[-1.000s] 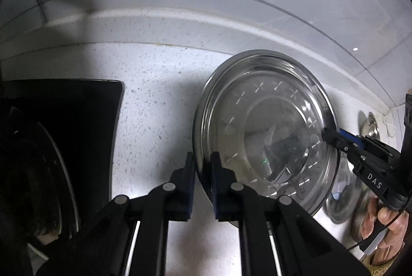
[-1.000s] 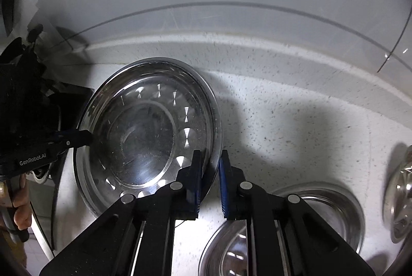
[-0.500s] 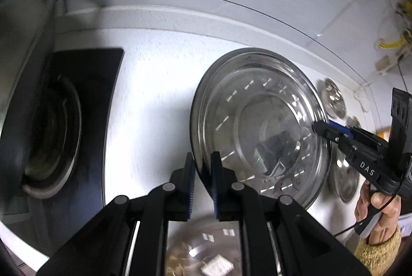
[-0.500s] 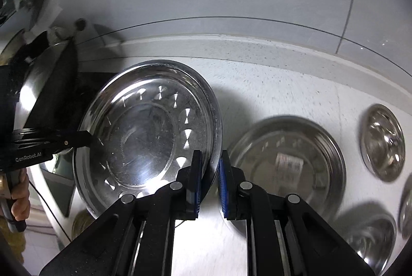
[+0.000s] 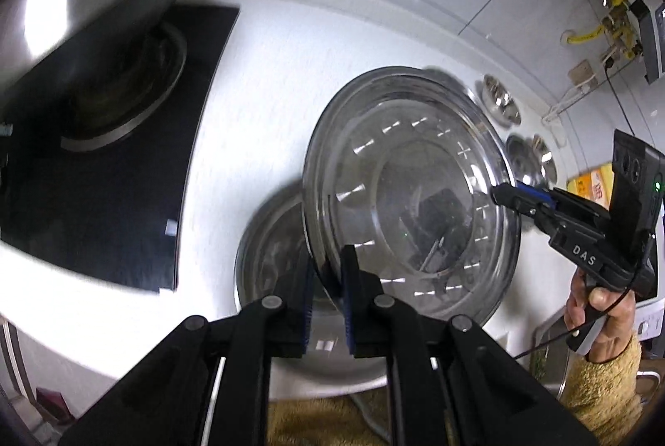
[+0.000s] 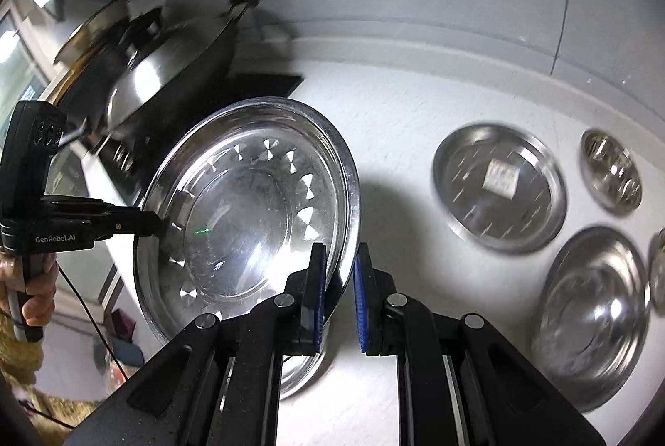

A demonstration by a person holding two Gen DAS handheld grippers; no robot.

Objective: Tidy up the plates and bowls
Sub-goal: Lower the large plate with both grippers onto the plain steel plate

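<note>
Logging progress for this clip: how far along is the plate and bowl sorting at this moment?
Done: nothing looks stacked yet. In hand: the left gripper and the right gripper pinch opposite rims of one large steel plate, held above the counter and partly over another plate. Left: a plate and several bowls lie separate.

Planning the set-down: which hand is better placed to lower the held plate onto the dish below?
Probably left: the left tool, shut on the rim of the plate, hangs directly over the dish; the right tool grips the opposite rim.
</note>
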